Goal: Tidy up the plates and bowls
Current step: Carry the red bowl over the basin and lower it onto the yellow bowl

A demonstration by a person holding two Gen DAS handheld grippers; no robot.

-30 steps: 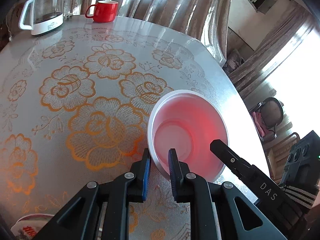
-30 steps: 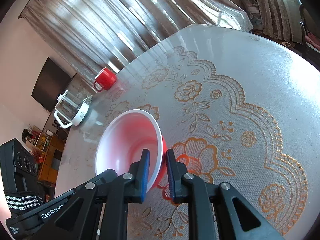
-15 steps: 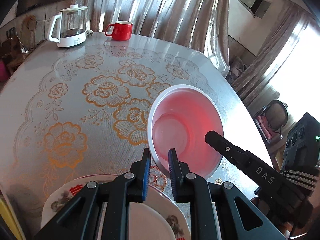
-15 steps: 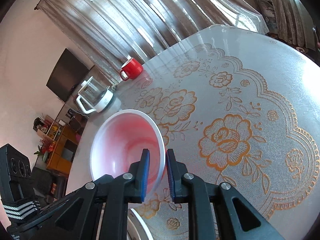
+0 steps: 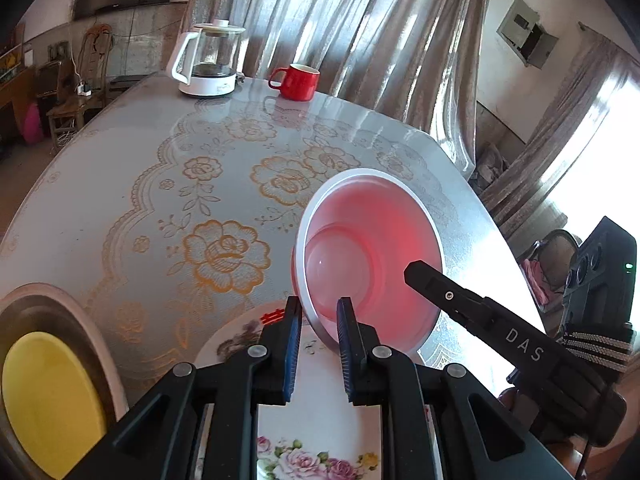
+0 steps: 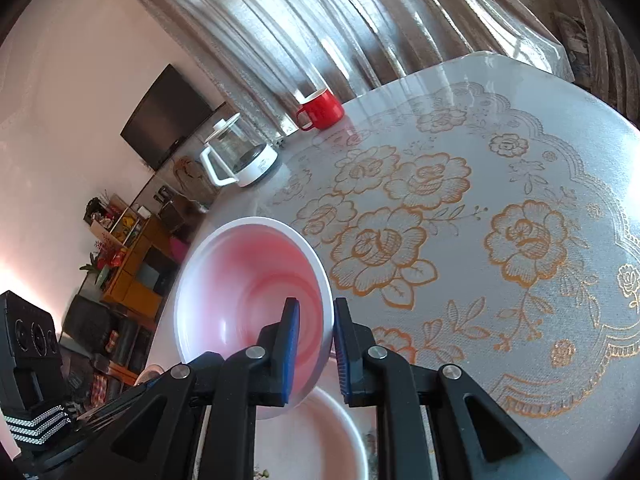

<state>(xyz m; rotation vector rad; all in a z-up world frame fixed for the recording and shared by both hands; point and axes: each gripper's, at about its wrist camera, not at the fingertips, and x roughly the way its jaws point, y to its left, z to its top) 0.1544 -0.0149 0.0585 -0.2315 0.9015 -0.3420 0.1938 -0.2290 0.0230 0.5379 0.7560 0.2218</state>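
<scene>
A red bowl (image 5: 372,256) with a pale inside hangs tilted above the table, held by both grippers on opposite sides of its rim. My left gripper (image 5: 318,344) is shut on the near-left rim, one blue pad inside and one outside. My right gripper (image 6: 316,344) is shut on the other side of the bowl (image 6: 248,280); one of its fingers (image 5: 448,296) shows reaching into the bowl in the left wrist view. Under the bowl lies a flowered plate (image 5: 320,420), seen as a white dish (image 6: 320,432) in the right wrist view.
A yellow plate (image 5: 44,392) lies in a dark-rimmed dish at the near left. A glass kettle (image 5: 208,64) and a red mug (image 5: 298,80) stand at the far edge of the table (image 5: 140,184) with its flower-patterned cover. Curtains hang behind.
Both grippers have carried the bowl up and back toward the near side of the table. The flowered plate and then the yellow plate have come into view beneath.
</scene>
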